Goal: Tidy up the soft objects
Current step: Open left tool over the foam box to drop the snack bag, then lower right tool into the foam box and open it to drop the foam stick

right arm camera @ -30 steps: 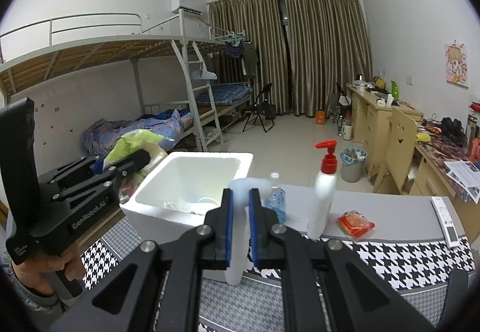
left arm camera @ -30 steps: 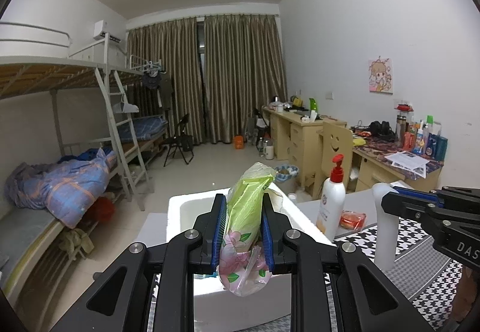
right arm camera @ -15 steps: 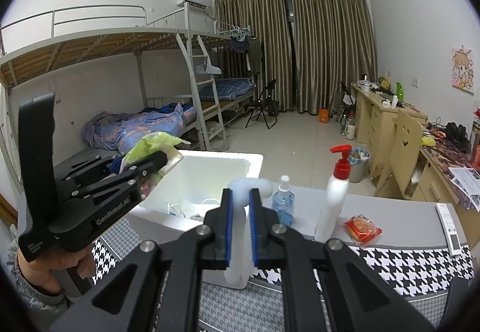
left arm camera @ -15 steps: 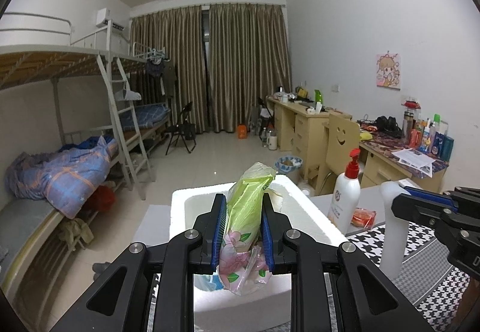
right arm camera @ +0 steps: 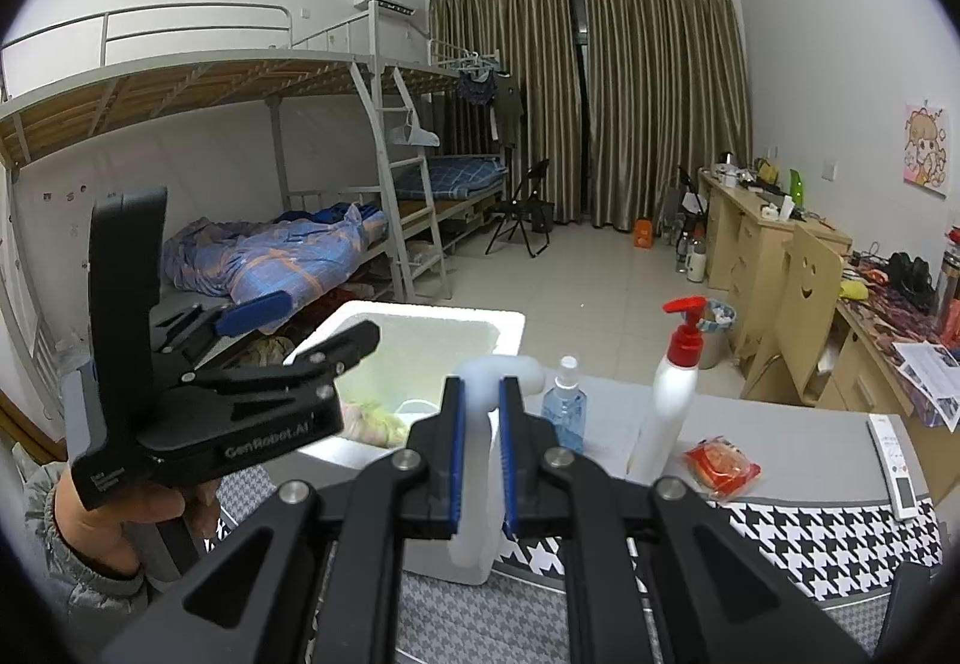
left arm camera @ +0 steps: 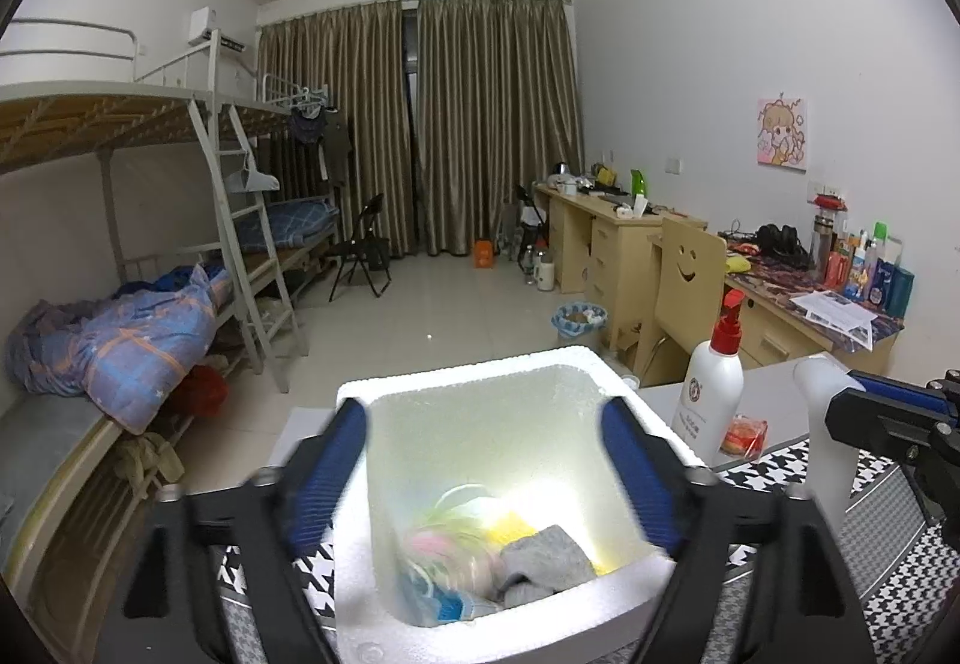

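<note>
One foam box (left arm camera: 474, 382), two tools: left (left arm camera: 486, 478) spread, right (right arm camera: 478, 460) clamping bottle (right arm camera: 480, 490).

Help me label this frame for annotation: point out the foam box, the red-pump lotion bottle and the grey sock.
foam box (left arm camera: 468, 379), left wrist view, far rim.
red-pump lotion bottle (left arm camera: 708, 400), left wrist view, white body.
grey sock (left arm camera: 549, 556), left wrist view, its middle, inside the box.

text: "GenRobot.AI" | on: left gripper (right arm camera: 300, 325) body | other labels: too small to read
</note>
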`<state>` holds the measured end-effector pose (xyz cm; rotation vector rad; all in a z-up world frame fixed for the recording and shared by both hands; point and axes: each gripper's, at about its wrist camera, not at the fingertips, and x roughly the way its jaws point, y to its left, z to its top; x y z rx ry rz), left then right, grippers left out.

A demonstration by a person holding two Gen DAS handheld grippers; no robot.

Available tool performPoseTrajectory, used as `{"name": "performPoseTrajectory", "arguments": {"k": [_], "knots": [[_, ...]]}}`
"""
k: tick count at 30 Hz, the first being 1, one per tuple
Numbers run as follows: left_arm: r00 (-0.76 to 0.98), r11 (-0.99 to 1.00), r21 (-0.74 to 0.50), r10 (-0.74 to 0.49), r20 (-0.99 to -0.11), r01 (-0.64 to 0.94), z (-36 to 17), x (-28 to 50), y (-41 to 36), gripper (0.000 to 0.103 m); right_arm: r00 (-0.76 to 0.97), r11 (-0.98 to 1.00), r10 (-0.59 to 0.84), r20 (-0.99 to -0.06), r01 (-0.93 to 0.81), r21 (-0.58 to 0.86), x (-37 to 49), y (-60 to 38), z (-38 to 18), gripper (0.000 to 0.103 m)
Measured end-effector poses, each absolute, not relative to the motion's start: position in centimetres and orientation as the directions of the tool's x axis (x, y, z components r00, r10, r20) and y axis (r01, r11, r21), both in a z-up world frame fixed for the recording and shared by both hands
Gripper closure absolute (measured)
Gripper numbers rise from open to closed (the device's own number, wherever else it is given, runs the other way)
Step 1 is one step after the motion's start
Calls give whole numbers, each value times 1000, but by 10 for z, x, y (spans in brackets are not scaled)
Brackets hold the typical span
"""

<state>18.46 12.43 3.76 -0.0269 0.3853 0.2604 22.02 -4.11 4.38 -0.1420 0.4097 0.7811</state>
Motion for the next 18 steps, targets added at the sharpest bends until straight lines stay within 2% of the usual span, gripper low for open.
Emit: {"name": "performPoseTrajectory", "arguments": {"k": [3,18], "knots": [[893,964,39,260,-368,-264,37,183,124,1,637,707,651,-412,-707,24,222,-39,44,90],[890,946,57,319,-326,-318,43,162,127,1,628,692,664,-406,-722,15,222,-30,50,89]]}}
